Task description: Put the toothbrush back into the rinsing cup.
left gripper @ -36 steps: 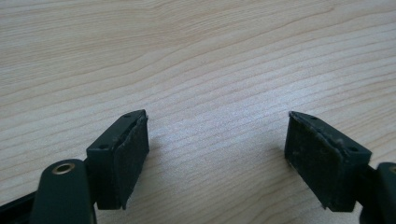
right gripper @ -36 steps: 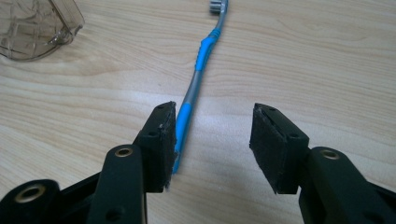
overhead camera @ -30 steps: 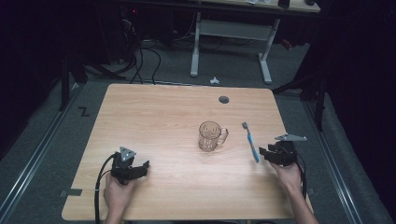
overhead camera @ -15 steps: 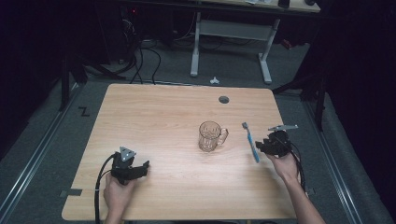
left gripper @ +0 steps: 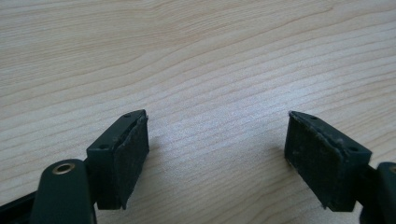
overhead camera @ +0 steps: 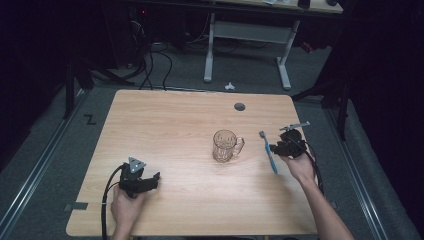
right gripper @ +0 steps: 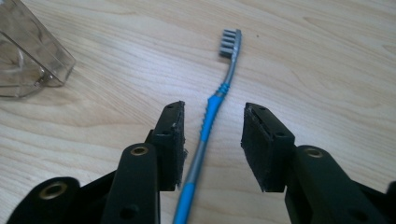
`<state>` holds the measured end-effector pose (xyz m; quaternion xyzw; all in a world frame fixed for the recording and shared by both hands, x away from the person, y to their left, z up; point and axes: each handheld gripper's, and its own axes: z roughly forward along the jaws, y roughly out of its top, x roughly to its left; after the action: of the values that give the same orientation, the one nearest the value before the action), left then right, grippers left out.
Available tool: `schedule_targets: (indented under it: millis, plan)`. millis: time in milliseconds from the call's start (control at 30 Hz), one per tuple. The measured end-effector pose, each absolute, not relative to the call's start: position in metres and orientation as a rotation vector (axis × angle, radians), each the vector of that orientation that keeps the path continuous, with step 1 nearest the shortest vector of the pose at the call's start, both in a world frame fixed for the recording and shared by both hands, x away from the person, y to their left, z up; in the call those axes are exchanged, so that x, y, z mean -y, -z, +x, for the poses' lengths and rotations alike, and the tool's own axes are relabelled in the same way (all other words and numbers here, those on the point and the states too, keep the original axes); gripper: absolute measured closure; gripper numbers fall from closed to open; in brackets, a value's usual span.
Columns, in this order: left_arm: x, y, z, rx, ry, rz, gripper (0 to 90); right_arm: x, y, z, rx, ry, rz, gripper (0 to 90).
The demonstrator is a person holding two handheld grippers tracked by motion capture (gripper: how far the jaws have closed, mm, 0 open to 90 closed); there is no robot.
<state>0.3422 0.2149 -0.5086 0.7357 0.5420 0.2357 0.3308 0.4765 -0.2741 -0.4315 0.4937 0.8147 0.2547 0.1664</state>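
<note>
The right hand-held gripper straddles the handle of the blue toothbrush, one black jaw on either side, low in the middle of the right gripper view. Its jaws have just been closing and now stand about half open: the left pad sits just beside the handle, perhaps brushing it, while a clear gap remains on the right, so nothing is clamped yet. Against the high view of a second ago, this hand-held gripper has come in from the lower right of the frame, up and leftward, until it sits against the toothbrush, which lies where it lay, slanting on the desk at centre right with its bristles toward the top of the frame. I judge this to be the closing moment of a grasp on the toothbrush: the approach is done, the squeeze is underway, the lift is not yet begun.

Just left of the brush stands the clear glass mug, upright, handle turned toward the brush, near it but apart; its corner shows at the upper left of the right gripper view. It looks the likely place for the brush.

The left hand-held gripper rests at the lower left of the high view, unmoved, jaws spread wide over bare wood, holding nothing.
</note>
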Motion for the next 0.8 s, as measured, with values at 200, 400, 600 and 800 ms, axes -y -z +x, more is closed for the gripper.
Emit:
schedule_targets:
  millis: [200,400,600,800]
  plan:
    - [-0.215,0.509,0.342,-1.417,-0.616,1.923,22.4,0.264,0.431,0.491,-2.373,-0.668,1.418,61.3]
    - [-0.215,0.509,0.342,-1.416,-0.616,1.923,22.4,0.257,0.433,0.510,-2.390,-0.596,1.439,61.3]
    - [-0.215,0.509,0.342,-1.416,-0.616,1.923,22.4,0.252,0.434,0.519,-2.401,-0.569,1.461,61.3]
    - [-0.215,0.509,0.342,-1.416,-0.616,1.923,22.4,0.247,0.441,0.528,-2.417,-0.522,1.478,61.3]
